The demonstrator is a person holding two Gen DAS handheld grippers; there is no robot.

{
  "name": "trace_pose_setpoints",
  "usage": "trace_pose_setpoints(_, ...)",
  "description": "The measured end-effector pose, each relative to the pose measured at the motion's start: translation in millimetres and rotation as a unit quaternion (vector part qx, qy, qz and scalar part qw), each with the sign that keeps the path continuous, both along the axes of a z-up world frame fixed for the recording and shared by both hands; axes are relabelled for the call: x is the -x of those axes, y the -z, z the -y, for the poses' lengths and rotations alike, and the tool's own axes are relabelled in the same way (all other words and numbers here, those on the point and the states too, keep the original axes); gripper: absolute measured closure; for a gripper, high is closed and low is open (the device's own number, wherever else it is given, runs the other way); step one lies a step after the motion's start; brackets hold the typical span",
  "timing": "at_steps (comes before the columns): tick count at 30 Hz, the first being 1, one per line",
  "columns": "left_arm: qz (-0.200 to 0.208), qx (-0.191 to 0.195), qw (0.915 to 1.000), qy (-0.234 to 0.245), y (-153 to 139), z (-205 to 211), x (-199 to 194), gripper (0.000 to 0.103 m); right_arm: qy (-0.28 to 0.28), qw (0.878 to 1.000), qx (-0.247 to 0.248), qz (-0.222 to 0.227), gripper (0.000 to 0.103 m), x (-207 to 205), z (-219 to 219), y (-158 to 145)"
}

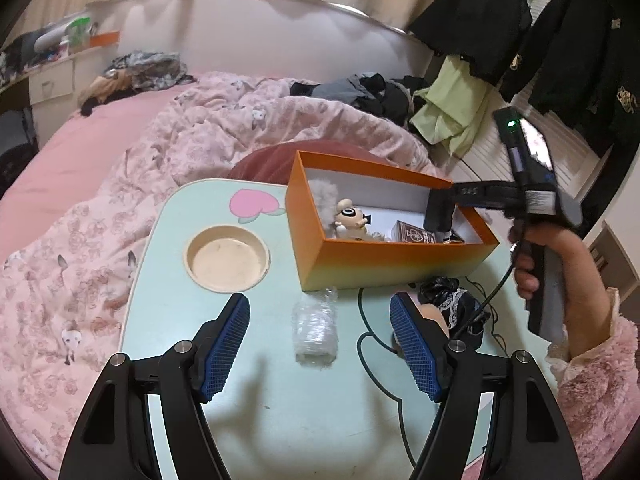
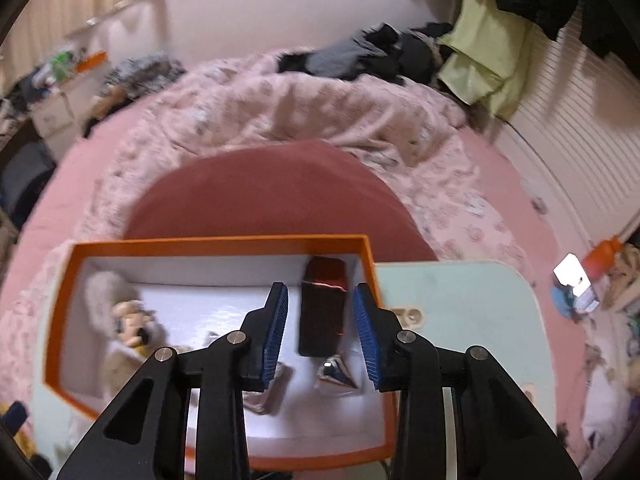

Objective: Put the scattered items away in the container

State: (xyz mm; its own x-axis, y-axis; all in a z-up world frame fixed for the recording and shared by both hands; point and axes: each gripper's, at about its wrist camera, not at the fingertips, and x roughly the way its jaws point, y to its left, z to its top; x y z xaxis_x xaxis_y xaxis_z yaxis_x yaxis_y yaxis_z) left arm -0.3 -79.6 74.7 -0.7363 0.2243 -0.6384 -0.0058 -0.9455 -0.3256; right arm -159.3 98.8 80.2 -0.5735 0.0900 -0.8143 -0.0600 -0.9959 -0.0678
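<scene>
We keep the right gripper (image 2: 320,328) spread, empty, over the orange box (image 2: 216,242); the spread left gripper (image 1: 320,344) should straddle the crumpled plastic wrap (image 1: 315,330) at twelve o'clock.

Soft, even indoor light fills both views, moderately bright with a pinkish cast. In the left wrist view the picture is sharp; the left gripper (image 1: 320,340) throws faint, diffuse shadows toward the camera on the pale tabletop (image 1: 248,408), and a hard white glare sits on a shiny panel of the right gripper's handle. The right wrist view is smeared by motion blur across the bed (image 2: 320,100) and the orange box (image 2: 216,242). Both fisheye frames bend straight lines and darken at the corners.
</scene>
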Motion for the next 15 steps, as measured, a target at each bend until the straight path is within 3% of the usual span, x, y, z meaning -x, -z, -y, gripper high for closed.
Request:
trace_pose_setpoints(4,-0.001,-0.007,1.0000,0.002,1,0,0,0.031,0.003,1.000,0.004,0.023,0.067,12,1,12)
trace_pose_setpoints(7,-0.002,-0.005,1.0000,0.003,1,0,0,0.031,0.005,1.000,0.015,0.010,0.073,11,-1,10)
trace_pose_setpoints(15,0.017,-0.003,0.9998,0.003,12,-2,7,0.031,-0.028,0.986,0.126,-0.106,0.073,-60,-17,-58)
